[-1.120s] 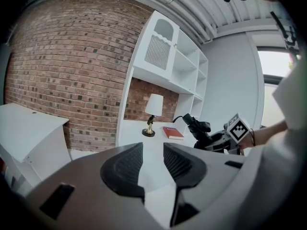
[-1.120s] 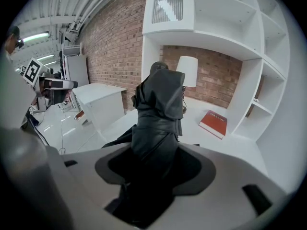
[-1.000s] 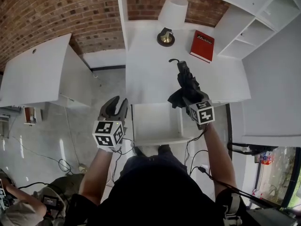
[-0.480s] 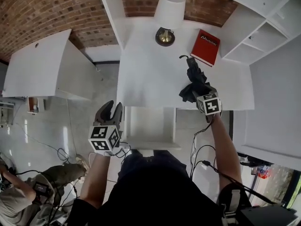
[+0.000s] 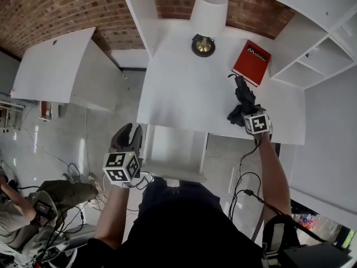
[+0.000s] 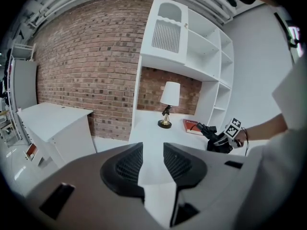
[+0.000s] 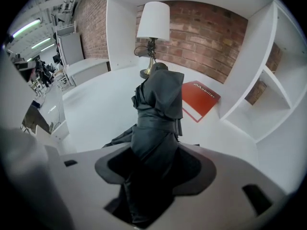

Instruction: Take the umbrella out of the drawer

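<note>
At the desk's right front edge, right gripper (image 5: 244, 110) clamped on the black folded umbrella (image 5: 243, 96). Right gripper view: both jaws pressed on the bunched fabric of the umbrella (image 7: 156, 110), right gripper (image 7: 152, 174) pointing steeply down. The umbrella sticks out past the jaws, hook handle end aimed at the red book (image 5: 251, 63). Can't tell if the umbrella touches the desk top (image 5: 184, 88) or hangs just above it. It is out of the drawer (image 5: 169, 171), over the desk, near the book, not touching it.

Left gripper (image 5: 128, 137) off the desk's front left corner, just beside the drawer's left side, over the floor. Left gripper view: left gripper (image 6: 153, 163) jaws apart by a narrow gap, nothing between them.

Drawer pulled out under the desk's front edge, between the two grippers. Lamp (image 5: 207, 17) with white shade and brass base at the desk's back edge, about mid-width. Red book lies flat at the back right, right of the lamp. White shelves (image 5: 321, 52) at the desk's right side, brick wall (image 5: 50, 10) behind. White cabinet (image 5: 56, 71) well left of the desk. Another person (image 5: 14, 216) crouched low at the head view's bottom left corner.
</note>
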### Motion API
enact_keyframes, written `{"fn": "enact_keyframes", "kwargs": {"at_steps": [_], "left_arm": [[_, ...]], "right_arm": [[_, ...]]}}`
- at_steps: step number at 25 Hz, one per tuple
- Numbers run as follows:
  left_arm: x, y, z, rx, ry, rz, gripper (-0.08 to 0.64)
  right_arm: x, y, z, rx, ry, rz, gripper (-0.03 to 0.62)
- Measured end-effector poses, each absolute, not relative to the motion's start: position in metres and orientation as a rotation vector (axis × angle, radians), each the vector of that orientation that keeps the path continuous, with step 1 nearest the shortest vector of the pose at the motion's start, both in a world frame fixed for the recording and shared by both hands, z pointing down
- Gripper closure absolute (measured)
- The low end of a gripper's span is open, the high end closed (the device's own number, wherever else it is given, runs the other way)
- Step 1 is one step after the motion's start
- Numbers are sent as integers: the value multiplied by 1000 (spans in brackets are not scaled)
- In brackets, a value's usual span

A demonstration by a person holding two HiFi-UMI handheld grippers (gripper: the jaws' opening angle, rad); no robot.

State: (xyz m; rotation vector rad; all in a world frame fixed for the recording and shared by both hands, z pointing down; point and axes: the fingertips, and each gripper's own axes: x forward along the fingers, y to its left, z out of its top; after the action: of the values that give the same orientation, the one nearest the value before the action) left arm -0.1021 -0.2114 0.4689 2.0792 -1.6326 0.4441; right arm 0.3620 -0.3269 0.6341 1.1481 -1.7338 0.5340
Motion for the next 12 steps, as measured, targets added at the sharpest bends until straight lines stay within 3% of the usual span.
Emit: {"fn": "enact_keyframes", "kwargs": {"at_steps": [12], "left_arm": [[-82, -180, 467, 1962, -1734, 509, 430]], "right_arm": [[388, -360, 671, 1072, -1708, 530, 331]]}}
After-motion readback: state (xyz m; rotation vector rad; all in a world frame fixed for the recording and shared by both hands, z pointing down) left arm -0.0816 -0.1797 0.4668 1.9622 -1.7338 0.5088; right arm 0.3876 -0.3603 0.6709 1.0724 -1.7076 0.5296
